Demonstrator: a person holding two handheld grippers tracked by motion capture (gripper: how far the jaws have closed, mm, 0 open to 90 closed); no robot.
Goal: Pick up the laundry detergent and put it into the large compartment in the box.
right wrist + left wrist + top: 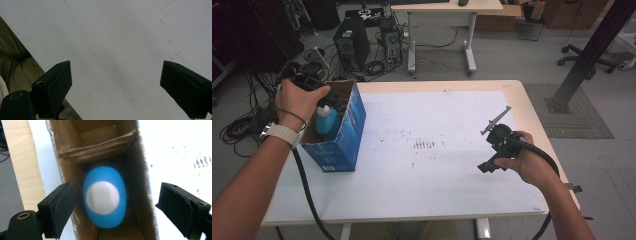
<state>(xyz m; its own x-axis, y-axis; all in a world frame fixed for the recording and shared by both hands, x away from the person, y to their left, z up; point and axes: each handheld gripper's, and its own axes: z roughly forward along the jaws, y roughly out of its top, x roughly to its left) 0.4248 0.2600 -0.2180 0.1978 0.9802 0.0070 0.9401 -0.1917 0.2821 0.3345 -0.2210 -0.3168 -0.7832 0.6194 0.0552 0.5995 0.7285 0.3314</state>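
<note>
Forearms enter from the bottom corners of the high view, left one wearing a pale watch strap. Left gripper (328, 96) sits at upper left of that frame, pointing down into the open top of the blue cardboard box (347, 131), hand wrapped over its body, black cable trailing down toward the bottom edge. In the left gripper view its two black foam-faced pads (60, 205) stand wide apart, released, nothing pressed between them; they straddle the box walls. Blue bottle (105, 197) stands upright inside the box, centre of that frame: smooth oval plastic body, round white cap seen from above, slightly blurred. Box interior is raw brown corrugated board with a folded flap across the top; outside is glossy blue print. Box sits at the left edge of the white table (437, 190), whose matte top is scuffed with dark specks near centre. Right gripper (492, 150) is at right of the high view, low over the table, hand gripping it sideways, grey plate sticking up. Its jaws are released too, spread over bare tabletop.
</note>
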